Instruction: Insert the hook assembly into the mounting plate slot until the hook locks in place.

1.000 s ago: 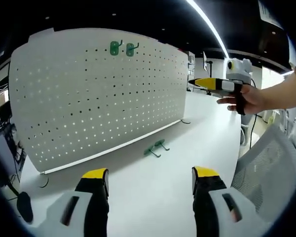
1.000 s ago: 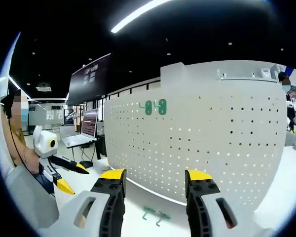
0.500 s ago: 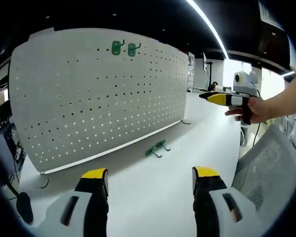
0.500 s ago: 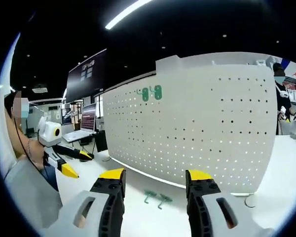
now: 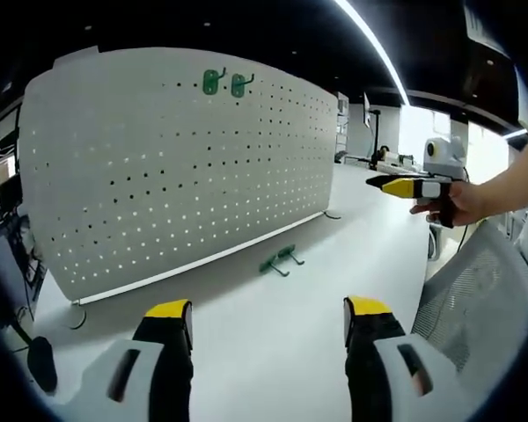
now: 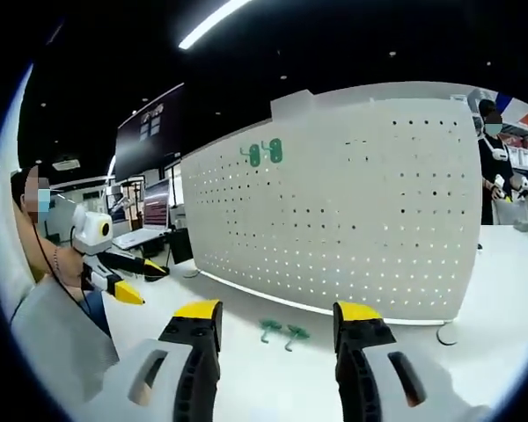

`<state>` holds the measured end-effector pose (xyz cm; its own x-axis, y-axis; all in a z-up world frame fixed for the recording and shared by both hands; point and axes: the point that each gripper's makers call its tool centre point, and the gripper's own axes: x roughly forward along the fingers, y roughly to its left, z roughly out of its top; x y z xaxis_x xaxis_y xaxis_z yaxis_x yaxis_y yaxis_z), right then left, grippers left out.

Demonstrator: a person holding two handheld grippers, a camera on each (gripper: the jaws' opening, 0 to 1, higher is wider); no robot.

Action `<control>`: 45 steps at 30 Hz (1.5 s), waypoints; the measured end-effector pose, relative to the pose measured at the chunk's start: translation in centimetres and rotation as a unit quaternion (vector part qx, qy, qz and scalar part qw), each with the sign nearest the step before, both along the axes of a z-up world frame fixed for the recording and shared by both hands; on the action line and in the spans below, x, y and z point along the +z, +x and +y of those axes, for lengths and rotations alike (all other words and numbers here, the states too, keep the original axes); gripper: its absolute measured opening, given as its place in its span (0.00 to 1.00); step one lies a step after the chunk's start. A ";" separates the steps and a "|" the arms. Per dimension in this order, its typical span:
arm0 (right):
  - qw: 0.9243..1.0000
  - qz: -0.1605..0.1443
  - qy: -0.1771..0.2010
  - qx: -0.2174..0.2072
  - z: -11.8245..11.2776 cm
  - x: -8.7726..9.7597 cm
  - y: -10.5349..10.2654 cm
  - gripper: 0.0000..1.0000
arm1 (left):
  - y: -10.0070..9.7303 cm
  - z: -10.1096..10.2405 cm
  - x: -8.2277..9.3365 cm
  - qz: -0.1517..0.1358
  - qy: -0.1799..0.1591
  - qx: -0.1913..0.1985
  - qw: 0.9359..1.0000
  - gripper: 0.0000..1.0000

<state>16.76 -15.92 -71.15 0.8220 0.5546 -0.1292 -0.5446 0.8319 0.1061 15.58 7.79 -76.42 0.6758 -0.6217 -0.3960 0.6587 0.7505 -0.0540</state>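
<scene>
- Nothing is being held yet: this reads as the reach before the pick-up. The left gripper and right gripper are both hovering above the table, each with its jaws standing wide apart and empty.
- The loose hooks, two green pieces lying just beside each other, are resting on the table in front of the pegboard, near its lower edge; in the right gripper view they are lying straight ahead between the jaws, though well apart from them.
- Two more green hooks are already hanging side by side near the board's top edge.
- Next, I judge, one gripper is needing to drop onto a loose hook, close on it, then carry it up to a free hole.
- The hooks are lying flat and look thin, so gripping one off the table may be fiddly.
- Nothing is blocking the way; a cable is trailing at the board's far end, and a person is standing beyond it.
</scene>
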 end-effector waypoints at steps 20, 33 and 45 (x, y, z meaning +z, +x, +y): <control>1.000 0.015 -0.016 0.009 0.1 -0.9 -0.7 0.52 | 0.2 0.1 0.2 0.000 -0.005 0.005 1.000 0.72; 0.999 0.010 -0.026 0.019 0.8 -0.5 -0.7 0.52 | 3.2 -2.5 0.6 -0.005 0.045 -0.059 0.997 0.72; 0.998 0.016 -0.060 0.026 0.8 -0.9 -0.6 0.52 | 5.4 -3.6 -0.3 0.010 0.076 -0.117 0.990 0.72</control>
